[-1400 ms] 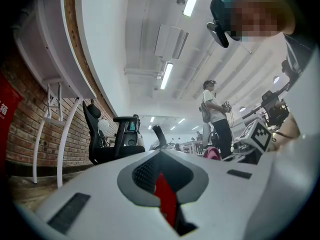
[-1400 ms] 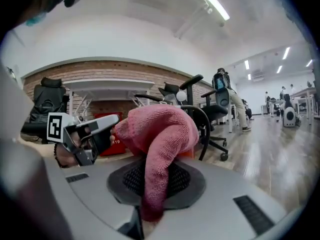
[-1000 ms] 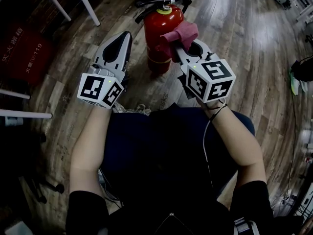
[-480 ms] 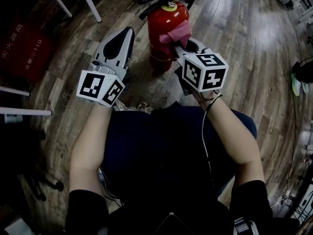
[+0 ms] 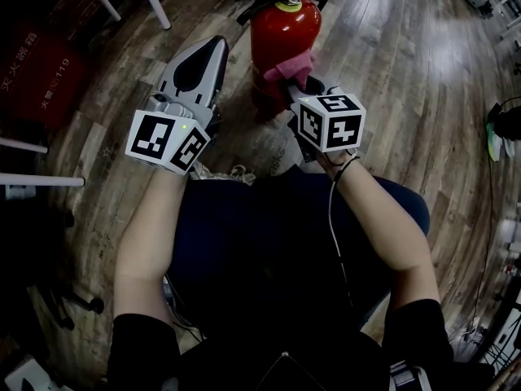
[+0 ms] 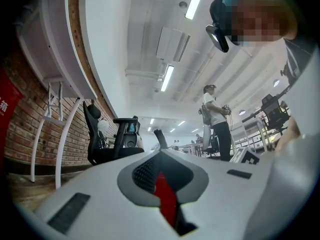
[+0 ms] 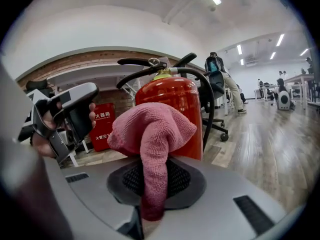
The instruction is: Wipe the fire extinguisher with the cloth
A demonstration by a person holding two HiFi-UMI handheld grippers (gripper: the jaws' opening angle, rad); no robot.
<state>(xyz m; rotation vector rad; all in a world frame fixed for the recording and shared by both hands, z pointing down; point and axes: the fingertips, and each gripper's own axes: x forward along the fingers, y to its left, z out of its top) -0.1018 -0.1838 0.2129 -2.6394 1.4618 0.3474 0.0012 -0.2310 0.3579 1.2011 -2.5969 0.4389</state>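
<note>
Wooden floor (image 5: 407, 72) ran under everything, and on it the fire extinguisher (image 5: 283, 35) stood upright, its long axis vertical, straight ahead of us. Our right gripper (image 5: 295, 86) was the nearer of the two: its jaws were clamped on the pink cloth (image 5: 291, 65), and the bunched end of that cloth lay against the near side of the red cylinder, roughly at mid-height. We judged that any wiping stroke would have to run up or down that wall, since the body lay dead ahead of the jaws. Our left gripper (image 5: 216, 46) hung just to the left of the cylinder, apart from it, jaws pressed together on nothing.

From the right gripper view we could see the extinguisher's black hose (image 7: 207, 101) looping down from the valve, hard to follow from above; whether the cloth (image 7: 151, 134) truly pressed on the fire extinguisher (image 7: 175, 109) we could not settle there. Tilted up at ceiling lights, the left gripper view showed only a red sliver past its closed tips
</note>
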